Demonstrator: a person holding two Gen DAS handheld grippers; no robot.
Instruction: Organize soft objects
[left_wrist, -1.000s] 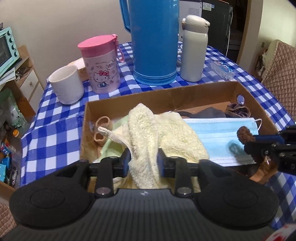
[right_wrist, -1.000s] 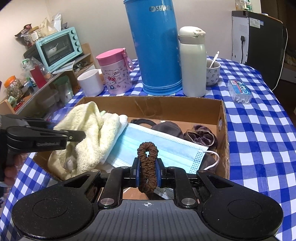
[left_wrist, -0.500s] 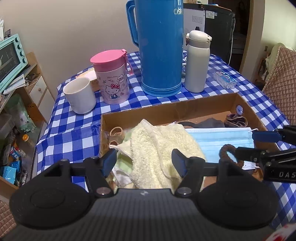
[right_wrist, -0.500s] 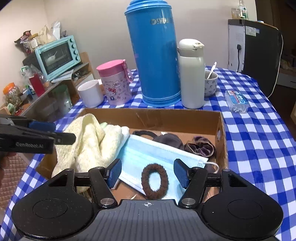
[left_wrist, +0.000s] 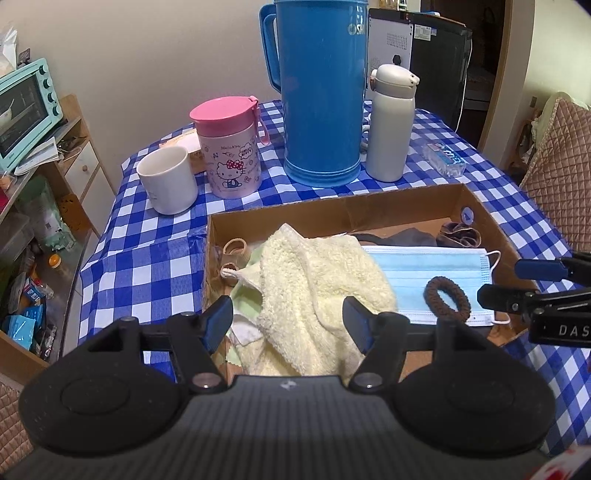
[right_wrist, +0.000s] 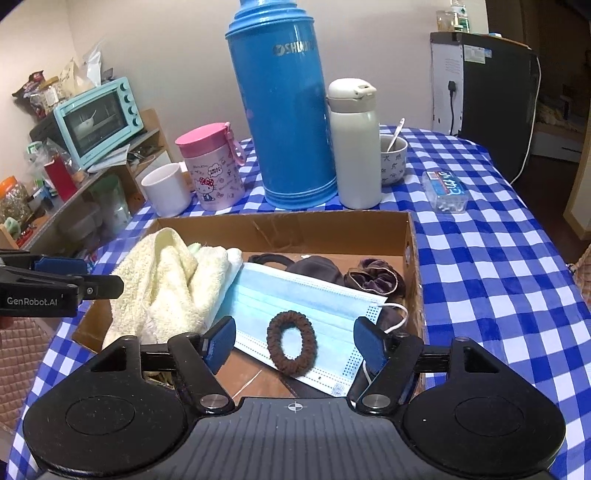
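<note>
Between the right gripper's (right_wrist: 293, 345) spread jaws lay the scrunchie (right_wrist: 291, 343), released on the mask (right_wrist: 295, 295); the left gripper (left_wrist: 288, 321), likewise spread, flanked the towel (left_wrist: 317, 284). Both seemed placed in the box (right_wrist: 280, 229); next probably came withdrawal.

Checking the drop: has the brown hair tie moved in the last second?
Yes. The hair tie left the right gripper, whose jaws are now open, and lies flat on the mask inside the box.

A plain cream wall (right_wrist: 177, 55) stands at the far side. At the left, a wooden shelf unit (right_wrist: 122, 173) carries a mint toaster oven (right_wrist: 98, 120). A dark cabinet (right_wrist: 480, 92) is far right; a quilted brown chair (left_wrist: 557, 155) sits beside the blue-checked tabletop (right_wrist: 487, 258).
</note>
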